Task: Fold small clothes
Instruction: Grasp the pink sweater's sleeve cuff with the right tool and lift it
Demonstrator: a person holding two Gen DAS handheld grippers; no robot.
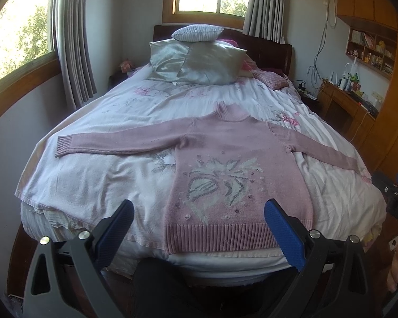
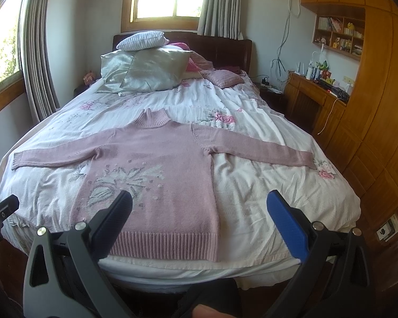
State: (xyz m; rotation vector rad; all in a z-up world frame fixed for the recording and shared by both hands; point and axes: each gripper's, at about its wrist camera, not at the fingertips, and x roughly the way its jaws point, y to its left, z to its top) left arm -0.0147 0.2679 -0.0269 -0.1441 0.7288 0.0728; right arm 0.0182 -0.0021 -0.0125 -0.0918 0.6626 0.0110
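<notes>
A: Pink sweater [image 1: 233, 159] spread flat mid-frame on the bed [image 1: 98, 190], sleeves out. Soft, floppy knit, probably light; best pinched at a cuff or the ribbed hem.

B: Left hand-held gripper [image 1: 199, 228] and right hand-held gripper [image 2: 199, 220] both gaping, empty, low in frame, short of the hem.

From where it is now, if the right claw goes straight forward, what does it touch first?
Probably the pink sweater on the bed, near its lower right edge. The open right claw is aimed there with nothing between, though depth is hard to judge.
</notes>
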